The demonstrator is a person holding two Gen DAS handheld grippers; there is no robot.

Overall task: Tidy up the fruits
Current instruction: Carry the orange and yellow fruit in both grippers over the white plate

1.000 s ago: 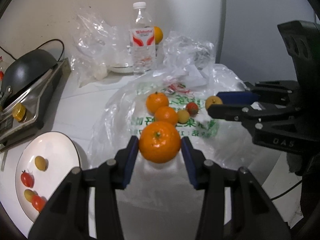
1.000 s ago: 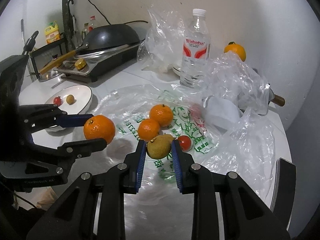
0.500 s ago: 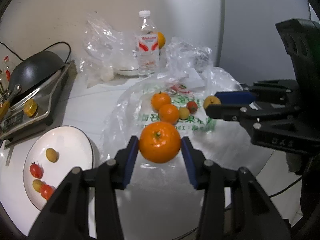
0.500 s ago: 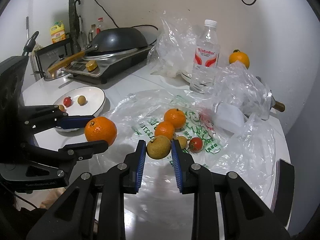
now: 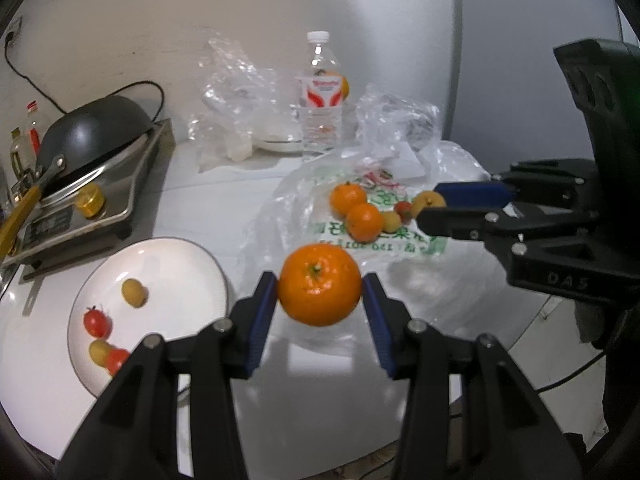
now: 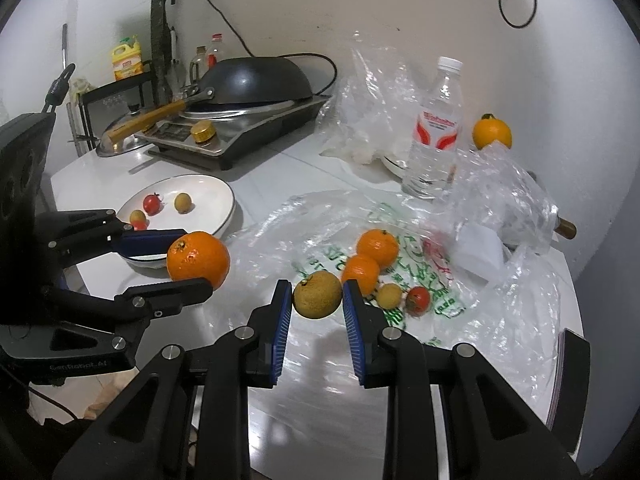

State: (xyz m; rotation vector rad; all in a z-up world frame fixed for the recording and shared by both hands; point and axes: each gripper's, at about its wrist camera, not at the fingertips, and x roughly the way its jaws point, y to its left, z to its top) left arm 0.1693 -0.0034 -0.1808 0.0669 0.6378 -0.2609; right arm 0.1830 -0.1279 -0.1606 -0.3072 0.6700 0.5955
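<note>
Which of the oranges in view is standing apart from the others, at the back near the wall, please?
The lone orange behind the water bottle, still bearing a green stem. Two oranges lie together on the plastic bag, and another sits in the left gripper.

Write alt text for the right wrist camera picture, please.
The right gripper holds a brownish-yellow fruit above a white table. To its left, the left gripper holds an orange near a white plate of small fruits.
</note>
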